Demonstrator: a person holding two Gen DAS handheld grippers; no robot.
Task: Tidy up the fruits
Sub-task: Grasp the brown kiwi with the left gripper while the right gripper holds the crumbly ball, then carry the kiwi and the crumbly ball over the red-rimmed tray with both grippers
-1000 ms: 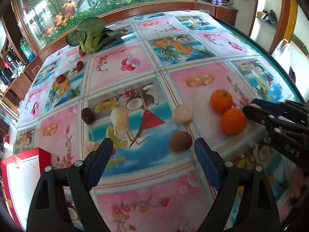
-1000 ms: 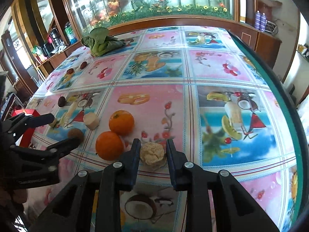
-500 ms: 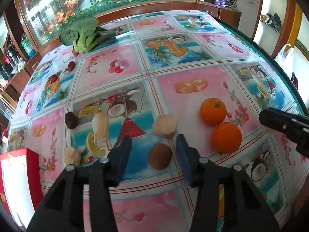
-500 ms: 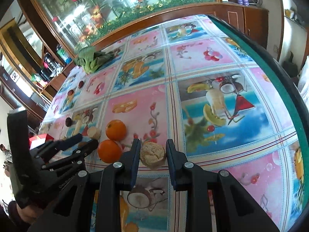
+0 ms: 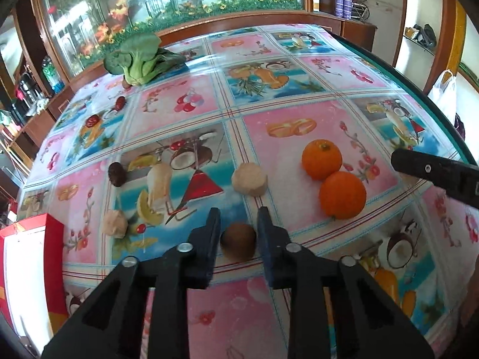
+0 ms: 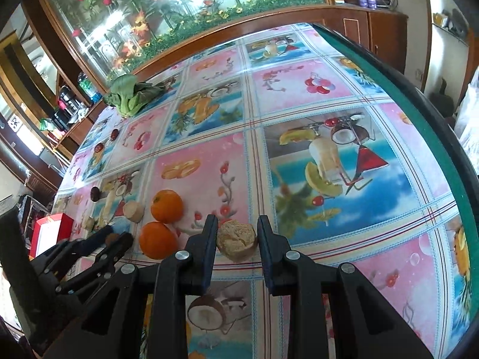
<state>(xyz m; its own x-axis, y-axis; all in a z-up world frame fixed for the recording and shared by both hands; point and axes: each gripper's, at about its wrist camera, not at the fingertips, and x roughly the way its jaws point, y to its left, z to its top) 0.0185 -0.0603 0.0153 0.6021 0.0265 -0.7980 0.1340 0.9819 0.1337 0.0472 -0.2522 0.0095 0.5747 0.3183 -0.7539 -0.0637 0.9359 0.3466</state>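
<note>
My left gripper (image 5: 238,226) is shut on a small brown round fruit (image 5: 239,244) at the table's near edge. My right gripper (image 6: 237,230) is shut on a tan, rough-skinned lump (image 6: 237,240) and holds it above the table. Two oranges (image 5: 321,158) (image 5: 342,195) lie side by side between the grippers; they also show in the right wrist view (image 6: 166,205) (image 6: 157,240). A pale tan round piece (image 5: 249,179) lies just beyond the left gripper. Another tan piece (image 5: 115,223) and a dark brown fruit (image 5: 117,173) lie further left.
A green leafy vegetable (image 5: 140,58) lies at the far edge, with two red-brown dates (image 5: 121,103) (image 5: 92,120) near it. A red and white box (image 5: 27,272) stands off the left side. The table's dark green rim (image 6: 419,119) curves along the right.
My left gripper moved forward and closed around the brown fruit. My right gripper lifted and tilted with the tan lump still in it.
</note>
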